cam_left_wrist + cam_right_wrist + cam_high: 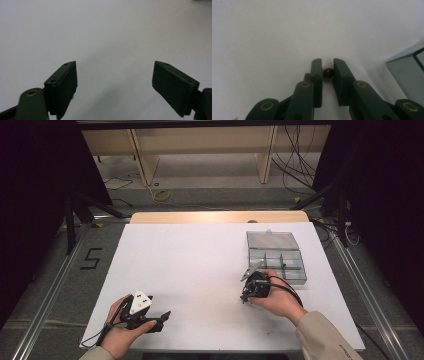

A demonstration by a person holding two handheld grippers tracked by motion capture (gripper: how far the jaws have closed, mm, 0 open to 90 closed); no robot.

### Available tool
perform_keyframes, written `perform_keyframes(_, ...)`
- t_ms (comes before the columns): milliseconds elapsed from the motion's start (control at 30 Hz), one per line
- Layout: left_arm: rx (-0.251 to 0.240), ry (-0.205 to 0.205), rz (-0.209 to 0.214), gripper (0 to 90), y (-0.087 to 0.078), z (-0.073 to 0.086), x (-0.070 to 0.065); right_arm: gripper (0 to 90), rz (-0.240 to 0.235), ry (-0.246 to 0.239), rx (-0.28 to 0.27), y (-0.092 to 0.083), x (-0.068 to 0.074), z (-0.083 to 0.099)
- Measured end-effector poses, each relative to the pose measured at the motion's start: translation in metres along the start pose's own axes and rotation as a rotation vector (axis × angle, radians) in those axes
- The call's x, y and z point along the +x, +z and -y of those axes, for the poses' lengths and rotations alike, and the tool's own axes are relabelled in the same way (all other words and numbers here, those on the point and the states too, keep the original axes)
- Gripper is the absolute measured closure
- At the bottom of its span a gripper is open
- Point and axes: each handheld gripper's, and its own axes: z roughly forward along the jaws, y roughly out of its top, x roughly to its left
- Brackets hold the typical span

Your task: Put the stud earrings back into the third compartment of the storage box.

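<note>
One small dark-red round bead [328, 72] sits pinched between the two black jaws of the right gripper [327, 65], low over the white table sheet [200, 265]; in the high view that gripper [248, 292] is held just in front of the clear plastic compartment box [280, 260], whose lid lies open behind its divided tray. The step in hand looks like the pick: the bead is clamped near the jaw tips, close to the sheet, and not yet carried to the box. The next move would call for a steady lift and a short carry to the right over the box's near wall, then a gentle release above one compartment, since so small and round a thing could roll or slip. The left gripper [150, 317] rests near the table's front-left, its jaws [115, 82] spread wide with nothing between them.
</note>
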Motion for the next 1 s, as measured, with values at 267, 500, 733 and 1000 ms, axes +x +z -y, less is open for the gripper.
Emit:
perform_keyframes(267,0.000,0.000,0.001,20.0,0.000,0.000,0.000,79.4,0.009,0.011,-0.031,-0.006,-0.003,0.001)
perform_keyframes(500,0.000,0.000,0.000,20.0,0.000,0.000,0.000,79.4,0.024,0.031,-0.079,-0.015,-0.006,0.000)
perform_keyframes(733,0.002,0.000,0.001,20.0,0.000,0.000,0.001,79.4,0.052,0.048,-0.128,-0.026,-0.012,0.001)
perform_keyframes(1000,0.001,-0.001,0.001,20.0,0.000,0.000,0.001,79.4,0.073,0.085,-0.190,-0.039,-0.021,0.004)
